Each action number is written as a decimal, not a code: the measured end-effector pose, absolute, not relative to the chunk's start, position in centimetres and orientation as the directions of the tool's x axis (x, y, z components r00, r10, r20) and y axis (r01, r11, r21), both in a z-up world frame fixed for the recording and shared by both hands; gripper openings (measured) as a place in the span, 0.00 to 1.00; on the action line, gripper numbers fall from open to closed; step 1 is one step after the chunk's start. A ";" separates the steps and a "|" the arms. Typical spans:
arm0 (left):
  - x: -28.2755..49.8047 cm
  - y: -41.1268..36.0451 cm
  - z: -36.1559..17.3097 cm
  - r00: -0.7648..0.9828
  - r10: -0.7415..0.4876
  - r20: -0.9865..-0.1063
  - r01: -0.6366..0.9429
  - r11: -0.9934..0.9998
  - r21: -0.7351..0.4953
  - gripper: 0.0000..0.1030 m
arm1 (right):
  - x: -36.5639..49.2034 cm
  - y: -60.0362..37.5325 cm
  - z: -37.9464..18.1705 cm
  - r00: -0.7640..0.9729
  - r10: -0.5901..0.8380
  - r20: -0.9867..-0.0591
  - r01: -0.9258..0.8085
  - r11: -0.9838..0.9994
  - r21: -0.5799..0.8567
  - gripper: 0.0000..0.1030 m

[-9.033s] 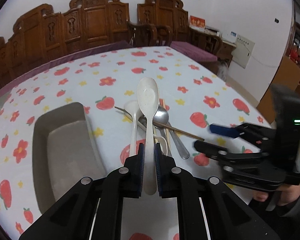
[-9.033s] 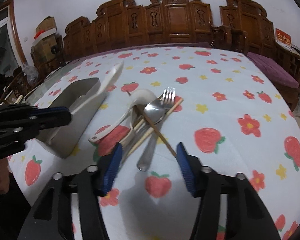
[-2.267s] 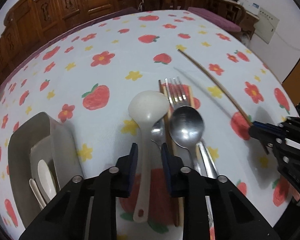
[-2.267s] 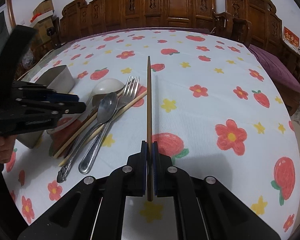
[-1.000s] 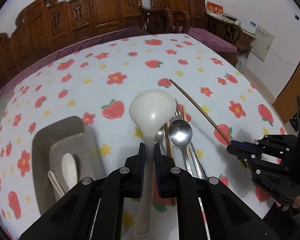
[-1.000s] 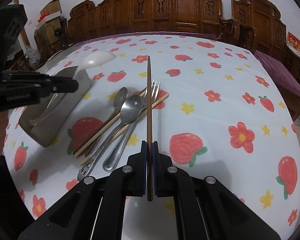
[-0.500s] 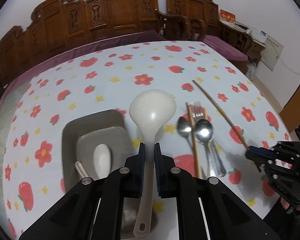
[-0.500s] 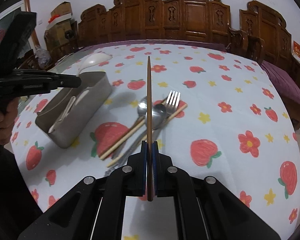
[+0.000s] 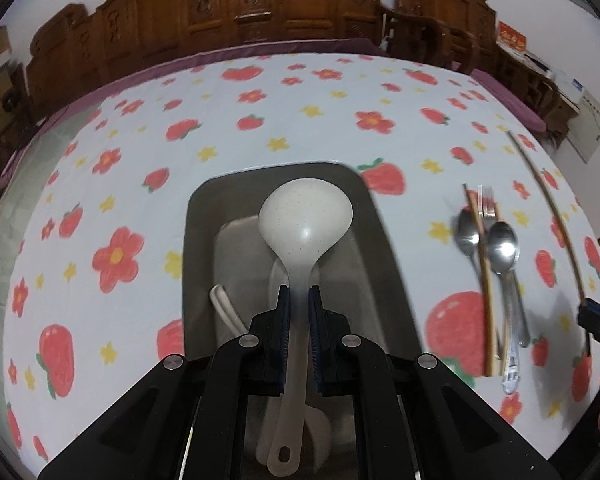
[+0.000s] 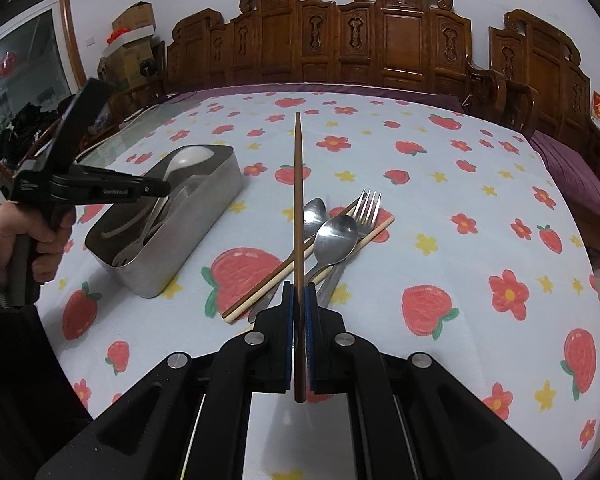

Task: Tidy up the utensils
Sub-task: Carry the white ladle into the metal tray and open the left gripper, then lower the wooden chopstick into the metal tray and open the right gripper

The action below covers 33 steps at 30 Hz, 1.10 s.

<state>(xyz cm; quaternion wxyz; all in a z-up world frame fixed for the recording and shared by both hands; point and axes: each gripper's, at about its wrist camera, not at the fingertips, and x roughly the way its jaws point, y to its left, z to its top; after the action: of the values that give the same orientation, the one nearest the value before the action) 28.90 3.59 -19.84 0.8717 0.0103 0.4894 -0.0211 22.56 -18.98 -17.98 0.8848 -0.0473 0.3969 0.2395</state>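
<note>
My left gripper (image 9: pixel 299 296) is shut on the handle of a white speckled ladle (image 9: pixel 306 216), held over the metal tray (image 9: pixel 196 240). White spoons (image 9: pixel 224 304) lie inside that tray. My right gripper (image 10: pixel 299 292) is shut on a dark brown chopstick (image 10: pixel 298 184) that points away above the table. Below it lie two metal spoons (image 10: pixel 334 236), a fork (image 10: pixel 369 206) and light wooden chopsticks (image 10: pixel 260 294) in a loose pile. In the right wrist view the left gripper (image 10: pixel 156 189) holds the ladle (image 10: pixel 190 158) above the tray (image 10: pixel 172 268).
The table wears a white cloth with strawberries and flowers (image 10: pixel 480 248). Carved wooden chairs (image 10: pixel 380 40) line its far side. A hand (image 10: pixel 46 248) grips the left tool at the table's left edge. The utensil pile (image 9: pixel 496 264) sits right of the tray in the left wrist view.
My left gripper has carried the ladle leftwards from the pile to above the tray and lower towards it. The right gripper still holds the chopstick, raised slightly.
</note>
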 end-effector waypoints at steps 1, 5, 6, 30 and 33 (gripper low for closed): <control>29.0 3.8 -20.1 0.517 -0.025 -0.856 0.041 0.999 -0.005 0.08 | 22.5 -18.9 -17.9 0.570 0.387 -0.725 -0.462 0.881 0.107 0.06; 29.1 4.1 -20.5 0.499 -0.036 -0.866 0.030 0.999 -0.025 0.10 | 22.4 -18.6 -17.9 0.569 0.391 -0.723 -0.466 0.878 0.108 0.06; 29.1 4.2 -20.5 0.501 -0.038 -0.865 0.032 0.999 -0.026 0.13 | 22.3 -18.5 -17.9 0.569 0.392 -0.723 -0.467 0.877 0.107 0.06; 19.3 6.7 -13.6 0.732 -0.035 -0.680 0.023 0.999 -0.026 0.71 | 20.6 -11.5 -15.7 0.532 0.464 -0.708 -0.555 0.823 0.123 0.06; 19.0 7.1 -13.6 0.738 -0.038 -0.674 0.028 0.999 -0.026 0.80 | 20.5 -10.6 -15.6 0.526 0.465 -0.712 -0.562 0.818 0.118 0.06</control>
<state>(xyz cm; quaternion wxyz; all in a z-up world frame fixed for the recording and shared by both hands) 18.95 7.13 -13.57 0.9320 -0.0069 0.3618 -0.0177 20.54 -10.62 -15.60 0.8713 -0.0632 0.3873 0.2947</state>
